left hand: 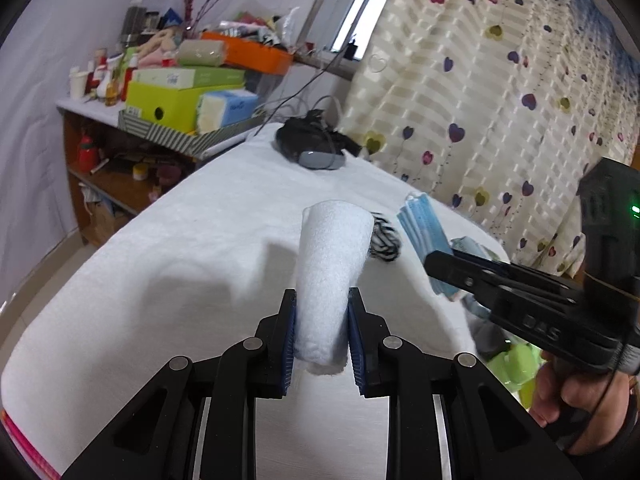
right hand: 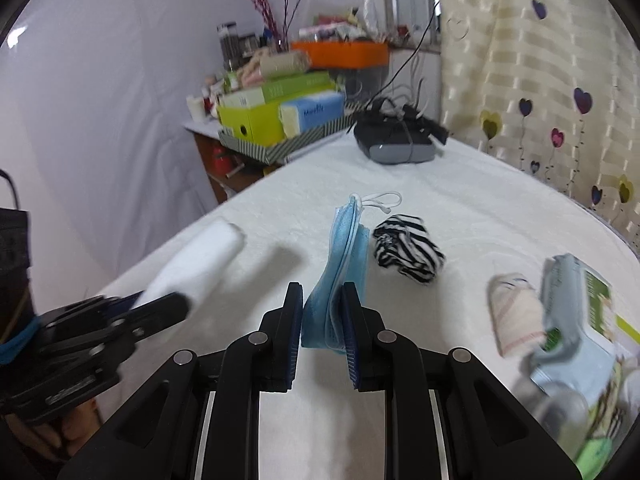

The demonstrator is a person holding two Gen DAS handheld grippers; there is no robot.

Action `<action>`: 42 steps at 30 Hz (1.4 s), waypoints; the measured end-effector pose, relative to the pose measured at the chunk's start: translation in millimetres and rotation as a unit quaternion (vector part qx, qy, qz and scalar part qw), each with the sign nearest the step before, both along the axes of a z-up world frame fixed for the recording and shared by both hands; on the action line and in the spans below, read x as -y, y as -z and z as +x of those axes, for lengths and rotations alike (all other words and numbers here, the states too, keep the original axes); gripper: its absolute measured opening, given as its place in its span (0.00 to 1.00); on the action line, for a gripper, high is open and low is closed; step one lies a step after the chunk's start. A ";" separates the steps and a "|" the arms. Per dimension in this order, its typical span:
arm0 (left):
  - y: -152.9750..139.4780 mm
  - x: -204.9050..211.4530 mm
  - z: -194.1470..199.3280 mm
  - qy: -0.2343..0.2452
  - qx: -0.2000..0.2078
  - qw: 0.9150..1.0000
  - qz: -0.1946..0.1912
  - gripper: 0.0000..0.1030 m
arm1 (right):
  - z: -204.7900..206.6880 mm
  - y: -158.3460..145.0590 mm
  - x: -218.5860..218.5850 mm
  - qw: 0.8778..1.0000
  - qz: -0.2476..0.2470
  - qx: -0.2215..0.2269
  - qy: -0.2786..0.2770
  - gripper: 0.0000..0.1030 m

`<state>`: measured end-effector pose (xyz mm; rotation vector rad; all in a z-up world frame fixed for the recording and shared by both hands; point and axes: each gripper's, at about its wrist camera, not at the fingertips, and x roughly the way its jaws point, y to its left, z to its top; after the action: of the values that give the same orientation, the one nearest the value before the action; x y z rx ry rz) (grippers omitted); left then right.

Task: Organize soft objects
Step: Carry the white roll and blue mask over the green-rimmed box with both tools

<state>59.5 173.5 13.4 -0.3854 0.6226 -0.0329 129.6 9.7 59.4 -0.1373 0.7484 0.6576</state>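
Observation:
My left gripper (left hand: 322, 306) is shut on a rolled white towel (left hand: 332, 264) and holds it above the white-covered table (left hand: 180, 260). The towel also shows in the right wrist view (right hand: 200, 264). My right gripper (right hand: 322, 300) is shut on a stack of blue face masks (right hand: 344, 264), lifted off the table; the masks also show in the left wrist view (left hand: 424, 228). A black-and-white striped cloth bundle (right hand: 408, 254) lies on the table just beyond the masks. A small rolled beige cloth (right hand: 514, 314) lies at the right.
A pale blue wipes packet (right hand: 576, 320) lies at the right table edge. A black and grey headset (right hand: 396, 140) with cables sits at the far end. A cluttered side shelf with green boxes (left hand: 176, 100) stands at the far left. A heart-patterned curtain (left hand: 500, 100) hangs on the right.

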 end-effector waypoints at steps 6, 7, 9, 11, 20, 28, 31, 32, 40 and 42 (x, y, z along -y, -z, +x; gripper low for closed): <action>-19.7 36.6 -6.4 0.027 0.018 0.999 0.006 0.21 | -28.5 -26.0 40.7 0.999 0.028 0.023 0.016 0.20; -22.9 42.3 -7.2 0.031 0.021 0.999 0.007 0.21 | -32.4 -29.5 47.2 0.999 0.032 0.026 0.019 0.20; -28.8 55.0 -10.5 0.041 0.027 0.999 0.010 0.21 | -39.5 -35.3 60.3 0.998 0.038 0.034 0.026 0.20; -34.8 68.3 -13.7 0.052 0.032 0.998 0.012 0.21 | -46.0 -40.3 73.0 0.998 0.044 0.039 0.033 0.20; -57.9 125.5 -27.6 0.100 0.052 0.993 0.024 0.21 | -75.3 -59.3 130.0 0.993 0.062 0.065 0.077 0.20; -69.6 167.8 -36.3 0.137 0.063 0.988 0.031 0.21 | -98.1 -64.9 174.4 0.988 0.075 0.079 0.110 0.20; -70.1 181.7 -37.0 0.151 0.063 0.986 0.032 0.21 | -102.1 -64.5 190.4 0.986 0.077 0.081 0.125 0.20; -70.2 187.8 -36.3 0.157 0.062 0.985 0.032 0.21 | -102.9 -64.2 194.5 0.985 0.078 0.081 0.129 0.20; -70.3 219.1 -30.1 0.186 0.059 0.980 0.035 0.21 | -109.5 -61.7 236.5 0.978 0.082 0.085 0.171 0.20; -69.5 227.3 -26.7 0.194 0.059 0.979 0.031 0.21 | -109.9 -61.4 249.9 0.975 0.084 0.084 0.187 0.20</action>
<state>32.9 -53.7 82.9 -0.1951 0.5730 -0.4049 19.8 -240.1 120.8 0.1017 0.5327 0.3429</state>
